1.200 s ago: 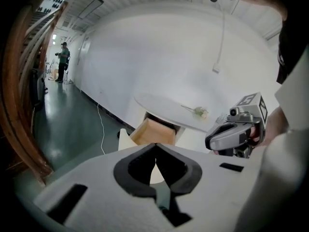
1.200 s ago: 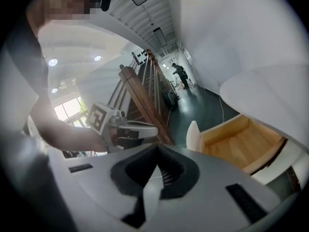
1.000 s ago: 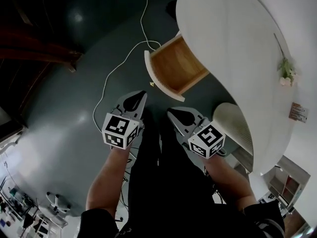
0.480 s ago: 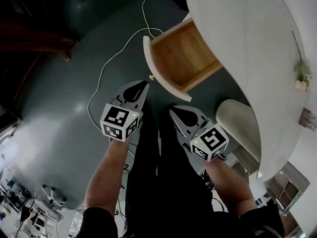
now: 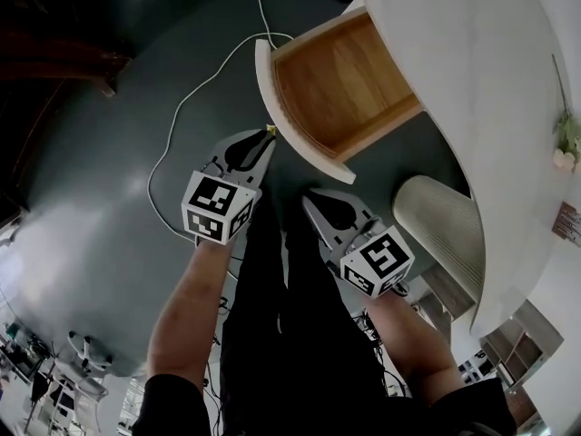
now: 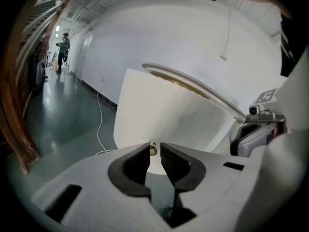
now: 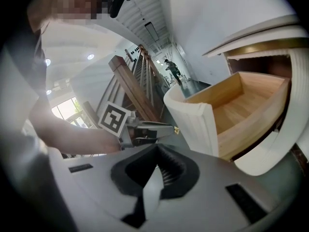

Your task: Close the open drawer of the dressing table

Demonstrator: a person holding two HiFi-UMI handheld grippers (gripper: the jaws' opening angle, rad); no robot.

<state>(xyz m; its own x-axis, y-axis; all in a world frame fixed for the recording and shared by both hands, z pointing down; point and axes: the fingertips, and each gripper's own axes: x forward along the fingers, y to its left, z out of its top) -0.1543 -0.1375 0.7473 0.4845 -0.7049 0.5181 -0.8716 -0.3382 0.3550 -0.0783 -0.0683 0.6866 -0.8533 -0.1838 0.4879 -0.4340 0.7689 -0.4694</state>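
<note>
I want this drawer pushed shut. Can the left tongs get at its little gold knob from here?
Probably yes. The gold knob sits right at the tips of the left tongs, which stand slightly apart, with nothing between them and the white drawer front.

The drawer (image 5: 338, 87) is bare satin wood inside, with a smooth matt white front and a shiny brass knob (image 6: 152, 149). Beside the drawer, the dark floor (image 5: 100, 207) is glossy, and the left gripper (image 6: 154, 149) is matt grey plastic.
</note>
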